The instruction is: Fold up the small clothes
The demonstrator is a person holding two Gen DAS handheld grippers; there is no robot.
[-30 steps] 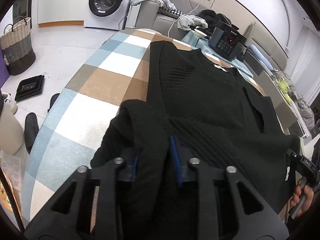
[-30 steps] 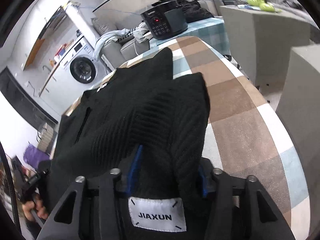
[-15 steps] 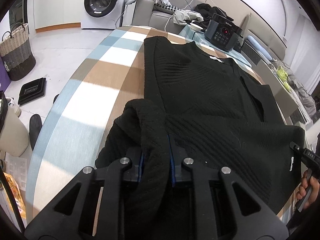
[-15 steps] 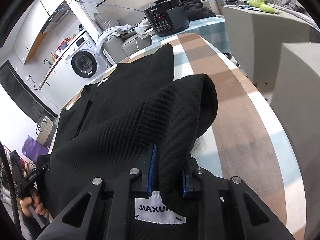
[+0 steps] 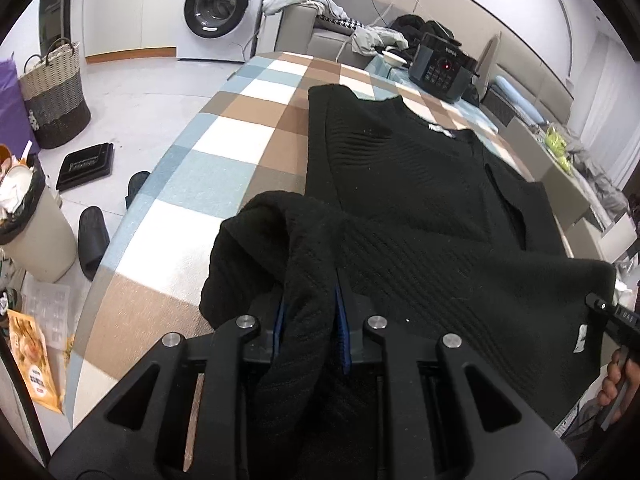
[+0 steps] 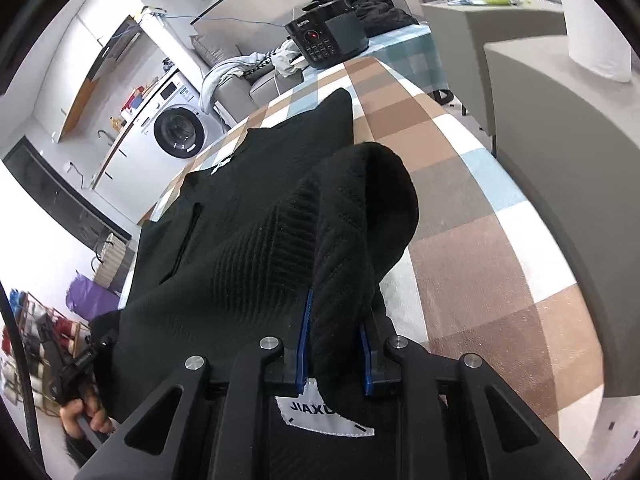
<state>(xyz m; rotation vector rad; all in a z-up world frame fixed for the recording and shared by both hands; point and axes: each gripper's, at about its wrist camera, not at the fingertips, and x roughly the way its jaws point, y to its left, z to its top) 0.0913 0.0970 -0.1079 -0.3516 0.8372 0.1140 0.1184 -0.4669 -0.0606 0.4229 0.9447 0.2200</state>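
A black ribbed knit sweater (image 5: pixel 420 184) lies spread on the checked tablecloth (image 5: pixel 224 152), its neck end toward the far side. My left gripper (image 5: pixel 310 320) is shut on the sweater's near left hem corner, which bunches up over the fingers. My right gripper (image 6: pixel 334 344) is shut on the near right hem corner of the sweater (image 6: pixel 248 216), with the white JIAXUN label (image 6: pixel 320 416) hanging between the fingers. Both corners are raised above the table. The other gripper shows at each view's edge.
A black rice cooker (image 5: pixel 442 70) stands at the table's far end. Left of the table are a washing machine (image 5: pixel 218 10), a woven basket (image 5: pixel 54 96), a bin (image 5: pixel 28 224) and slippers (image 5: pixel 94 240). A grey cabinet (image 6: pixel 568 128) stands close on the right.
Both grippers have closed from open onto the hem corners and lifted them a little, pulling the hem back toward me.
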